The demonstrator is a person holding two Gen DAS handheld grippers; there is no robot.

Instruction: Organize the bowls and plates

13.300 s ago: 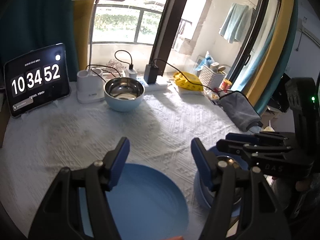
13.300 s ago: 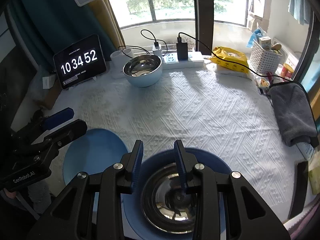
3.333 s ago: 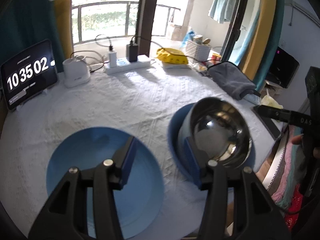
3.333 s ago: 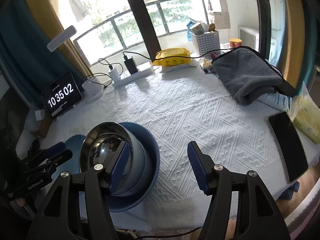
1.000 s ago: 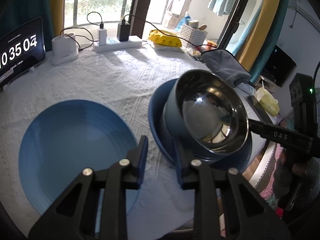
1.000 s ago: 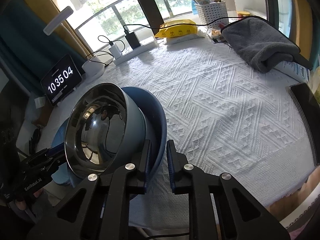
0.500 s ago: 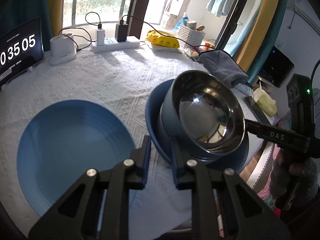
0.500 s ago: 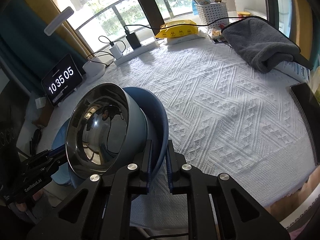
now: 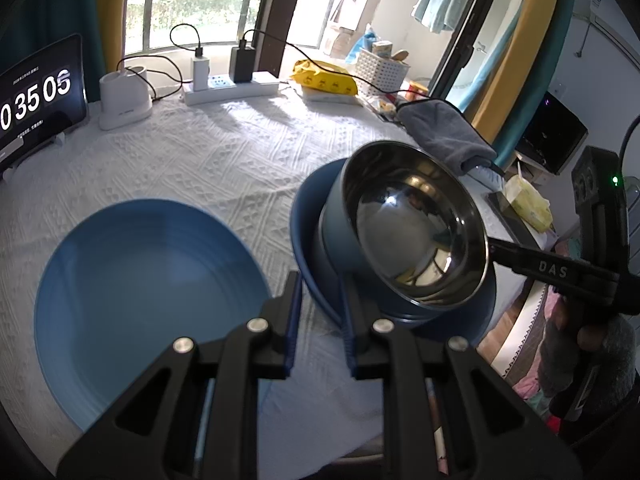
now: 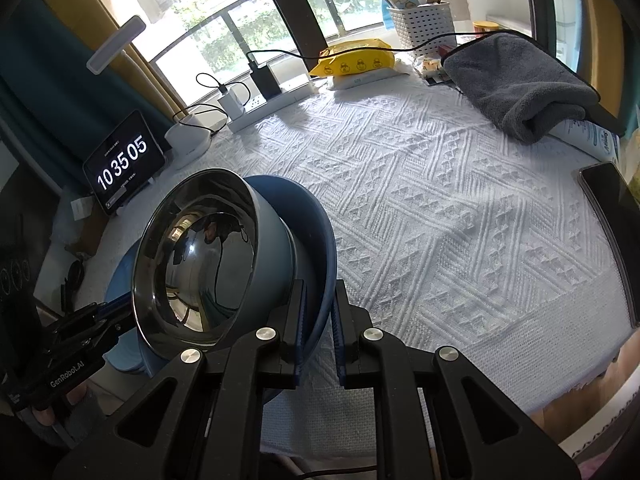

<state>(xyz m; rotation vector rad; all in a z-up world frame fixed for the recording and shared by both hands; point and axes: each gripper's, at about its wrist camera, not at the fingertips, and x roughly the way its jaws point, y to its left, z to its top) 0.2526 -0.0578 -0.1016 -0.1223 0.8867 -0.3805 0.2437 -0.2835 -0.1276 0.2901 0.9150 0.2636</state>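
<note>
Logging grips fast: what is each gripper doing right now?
Left gripper: shut on the dark blue plate rim.
Right gripper: shut on the same plate's opposite rim.

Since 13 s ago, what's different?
The far steel bowl left its spot by the power strip and now sits stacked in the bowls on the dark plate. The right gripper closed on that plate's rim and tilted the stack up. The left gripper narrowed, holding nothing. The light-blue plate stayed.

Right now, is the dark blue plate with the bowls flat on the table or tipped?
Tipped. The right claw pinches the dark blue plate by its rim, and the steel-lined bowl on it leans toward the light blue plate.
</note>
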